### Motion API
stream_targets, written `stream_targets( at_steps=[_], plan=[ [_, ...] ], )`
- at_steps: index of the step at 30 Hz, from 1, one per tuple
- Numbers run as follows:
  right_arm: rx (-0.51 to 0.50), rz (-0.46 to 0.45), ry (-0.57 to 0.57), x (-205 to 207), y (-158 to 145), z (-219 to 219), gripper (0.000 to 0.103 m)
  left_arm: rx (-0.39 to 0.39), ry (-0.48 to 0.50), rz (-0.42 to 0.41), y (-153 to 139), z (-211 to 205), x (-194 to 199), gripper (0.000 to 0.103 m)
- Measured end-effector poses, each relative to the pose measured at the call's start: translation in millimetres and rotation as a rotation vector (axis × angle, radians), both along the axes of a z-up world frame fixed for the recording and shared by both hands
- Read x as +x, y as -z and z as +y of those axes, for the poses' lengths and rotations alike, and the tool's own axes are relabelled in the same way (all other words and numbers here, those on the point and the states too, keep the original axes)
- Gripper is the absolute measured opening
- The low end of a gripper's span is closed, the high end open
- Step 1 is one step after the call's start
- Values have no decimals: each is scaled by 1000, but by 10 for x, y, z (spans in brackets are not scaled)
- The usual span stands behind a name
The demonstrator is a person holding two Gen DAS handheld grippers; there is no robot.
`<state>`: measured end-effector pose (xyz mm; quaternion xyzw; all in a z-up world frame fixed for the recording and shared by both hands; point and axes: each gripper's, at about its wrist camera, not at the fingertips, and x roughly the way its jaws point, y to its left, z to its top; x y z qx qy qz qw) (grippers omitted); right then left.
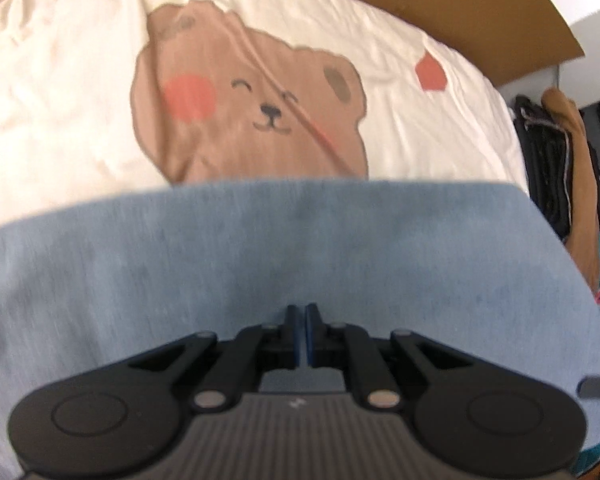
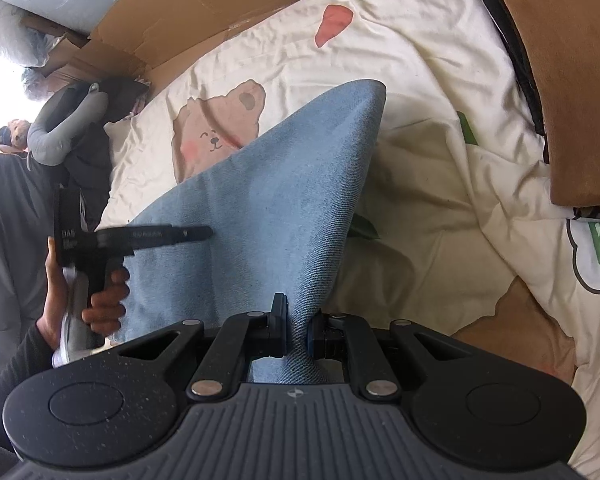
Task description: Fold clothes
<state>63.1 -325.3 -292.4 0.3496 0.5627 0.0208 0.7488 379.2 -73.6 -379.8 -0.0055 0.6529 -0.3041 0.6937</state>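
Denim garment (image 2: 268,208), light blue, is lifted off the cream bear-print quilt (image 2: 428,92) and stretched between my two grippers. Right gripper (image 2: 298,320) points steeply down at the bed, jaws clenched on a bunched fold of the denim that rises in a taut ridge away from the fingertips. From the right wrist view I see the left gripper (image 2: 196,233) off to the left, held level and side-on by a bare hand (image 2: 100,300) wrapped round its grip, dark sleeve behind. In the left wrist view that gripper's jaws are clamped almost together against the denim, which fills the lower frame; whether cloth sits between them I cannot tell. Cardboard (image 2: 172,12) lines the quilt's far edge.
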Motion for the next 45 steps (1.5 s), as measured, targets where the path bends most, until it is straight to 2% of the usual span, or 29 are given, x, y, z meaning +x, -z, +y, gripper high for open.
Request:
stream_targets(
  at_steps=[9,17,22,27,35,45],
  plan=[
    [-5,9,11,-15,29,-11,7,6,-26,-59,3,-271,42,6],
    [-11,20,16,5,54,-10,7,-35,-88,-98,-14,-281,192,7],
    [-13,23,9,6,31,4,7,-60,-99,-106,-31,-200,98,7],
    [-17,25,0,36,0,24,7,-64,-98,-37,61,-85,-155,7],
    [-47,22,-41,127,-142,142,7,-69,-93,80,213,175,-785,7],
    [-114,26,-185,419,-512,507,7,-90,-88,150,228,402,-1254,10]
  ],
)
